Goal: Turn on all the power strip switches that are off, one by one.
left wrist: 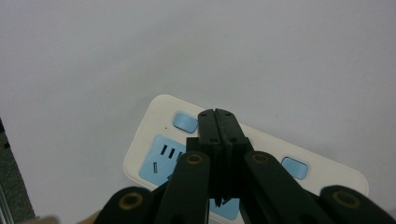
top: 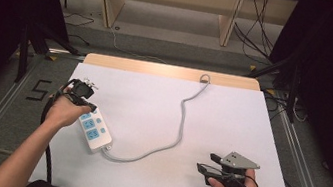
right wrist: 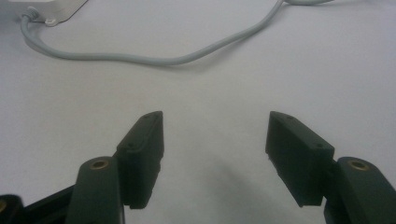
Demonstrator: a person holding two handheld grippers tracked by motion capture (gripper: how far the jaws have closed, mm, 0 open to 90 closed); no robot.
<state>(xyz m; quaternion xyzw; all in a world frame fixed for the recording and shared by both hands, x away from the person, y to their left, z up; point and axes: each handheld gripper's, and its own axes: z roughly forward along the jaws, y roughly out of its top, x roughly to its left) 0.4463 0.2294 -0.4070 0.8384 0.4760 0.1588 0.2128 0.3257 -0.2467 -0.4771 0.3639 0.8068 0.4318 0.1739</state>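
A white power strip (top: 94, 130) with blue sockets and blue switches lies at the left of the white table top (top: 232, 114). Its grey cable (top: 181, 121) snakes to the far edge. My left gripper (top: 86, 106) is shut and hangs over the far end of the strip. In the left gripper view its closed tips (left wrist: 217, 113) sit above the strip (left wrist: 156, 114) beside a blue switch (left wrist: 185, 122); whether they touch it I cannot tell. My right gripper (top: 206, 163) stands open near the front right with nothing between its fingers (right wrist: 215, 140).
The cable (right wrist: 140, 58) curves across the table ahead of the right gripper, with the strip's cable end (right wrist: 51, 9) at the upper left of that view. A wooden strip (top: 173, 72) borders the table's far edge. Metal rails run along both sides.
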